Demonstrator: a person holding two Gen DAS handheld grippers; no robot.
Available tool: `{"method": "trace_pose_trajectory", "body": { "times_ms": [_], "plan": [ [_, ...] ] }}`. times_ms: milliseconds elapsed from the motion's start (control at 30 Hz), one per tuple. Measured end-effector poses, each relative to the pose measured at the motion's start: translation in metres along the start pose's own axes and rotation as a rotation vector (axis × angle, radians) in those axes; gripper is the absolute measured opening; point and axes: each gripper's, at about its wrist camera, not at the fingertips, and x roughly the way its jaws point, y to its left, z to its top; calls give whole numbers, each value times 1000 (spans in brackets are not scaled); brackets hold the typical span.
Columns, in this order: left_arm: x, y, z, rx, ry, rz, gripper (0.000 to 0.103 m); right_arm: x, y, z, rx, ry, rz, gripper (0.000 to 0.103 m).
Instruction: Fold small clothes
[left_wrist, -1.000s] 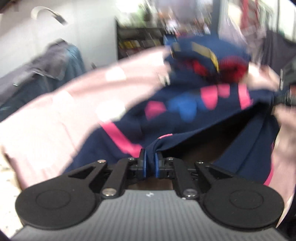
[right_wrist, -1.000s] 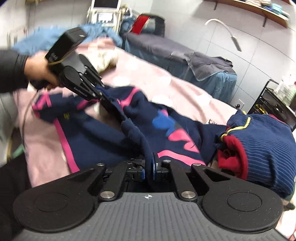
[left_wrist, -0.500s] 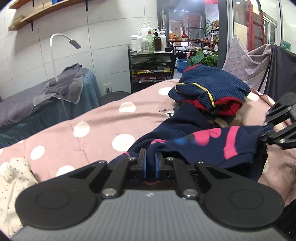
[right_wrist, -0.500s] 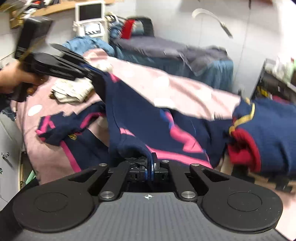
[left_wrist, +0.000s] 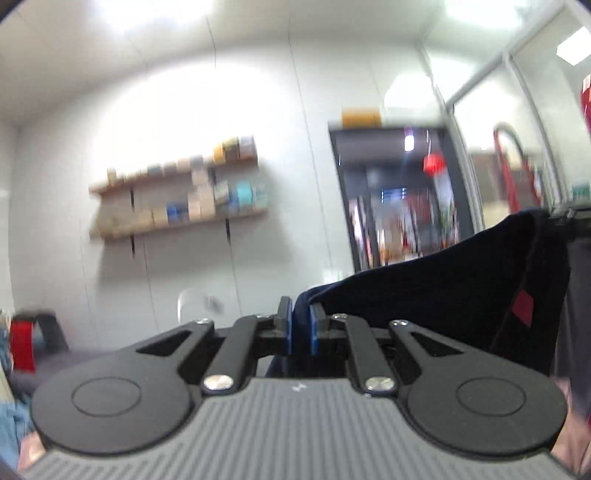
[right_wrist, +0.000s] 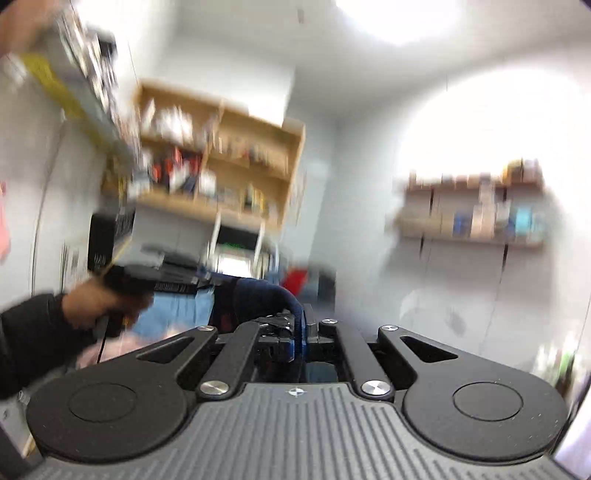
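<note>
A: What has the left gripper (left_wrist: 300, 325) got?
B: It's clamped on the navy garment's (left_wrist: 443, 288) edge; the cloth stretches off to its right.
A: And the right gripper (right_wrist: 301, 328)?
B: Pinching the same garment, which runs leftward to the other gripper. Wall shelves (right_wrist: 472, 214) lie beyond.

The left wrist view looks forward and upward over its own fingers (left_wrist: 286, 325), facing a white wall with a wooden wall shelf (left_wrist: 177, 206) at left and a dark doorway (left_wrist: 402, 199) at right, the navy garment (left_wrist: 443, 291) close in front. The right wrist view is tilted upward too, facing a room corner with a wooden bookcase (right_wrist: 218, 170) at left, the person's left hand (right_wrist: 99, 306) near at lower left. Both views share that wall shelf (right_wrist: 476, 210), far off and blurred.
</note>
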Motion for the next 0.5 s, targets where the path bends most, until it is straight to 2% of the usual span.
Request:
{"method": "trace_pose_trajectory", "body": {
  "times_ms": [67, 133, 200, 267, 333, 367, 433, 500],
  "plan": [
    [-10, 0, 32, 48, -56, 37, 9, 0, -9, 19, -45, -46, -35, 4],
    [-13, -1, 58, 88, -80, 55, 9, 10, -23, 30, -56, -47, -53, 4],
    [0, -4, 70, 143, -57, 93, 10, 34, -39, 28, -57, 16, -69, 4],
    [31, -4, 62, 179, 35, 116, 10, 68, -58, 7, -20, 103, -77, 5],
    [73, 6, 28, 170, 160, 120, 10, 105, -76, -27, 22, 220, -84, 5],
    [94, 14, 3, 134, 230, 108, 10, 122, -80, -53, 55, 277, -85, 5],
    [142, 31, -56, 48, 379, 83, 10, 162, -91, -105, 90, 409, -81, 5],
    [186, 49, -119, -44, 484, 83, 10, 197, -88, -156, 58, 503, -135, 5]
  ]
}}
